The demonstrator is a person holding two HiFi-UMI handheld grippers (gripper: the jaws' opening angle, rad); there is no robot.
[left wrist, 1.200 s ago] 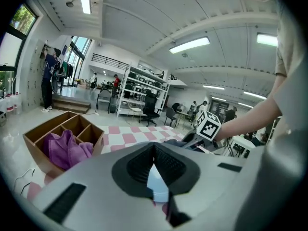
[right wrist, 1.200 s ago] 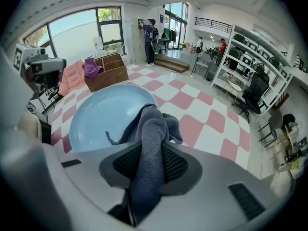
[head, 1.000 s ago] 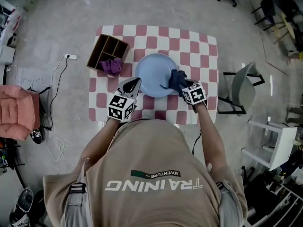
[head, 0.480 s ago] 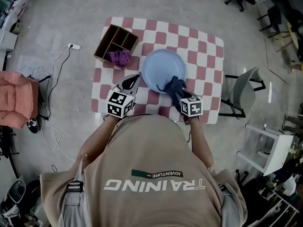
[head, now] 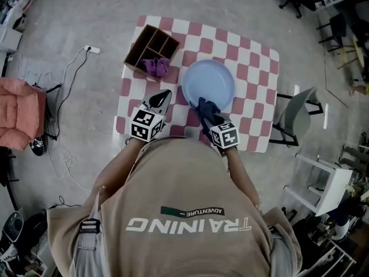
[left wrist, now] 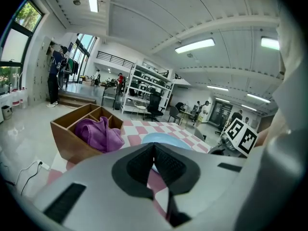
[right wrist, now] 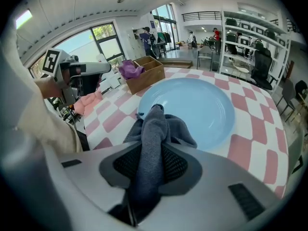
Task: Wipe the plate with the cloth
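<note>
A pale blue plate (head: 210,81) lies on the red-and-white checked table (head: 253,56). My right gripper (head: 209,120) is shut on a dark grey cloth (head: 204,107), which hangs over the plate's near-left rim. In the right gripper view the cloth (right wrist: 156,124) runs up between the pads and its tip touches the plate (right wrist: 202,105). My left gripper (head: 161,98) hovers over the table left of the plate, its jaws together with nothing between them. Past the left gripper (left wrist: 154,150), that gripper's own view shows the plate (left wrist: 166,139).
A wooden compartment box (head: 151,44) at the table's far left holds a purple cloth (head: 155,67). A grey chair (head: 291,111) stands right of the table, with a white shelf unit (head: 317,180) nearer. Cables (head: 66,91) and a pink cushion (head: 20,111) lie on the floor at left.
My right gripper has dragged the dark cloth from the plate's right side round to its near-left rim. The left gripper has drifted a little further left of the plate.
</note>
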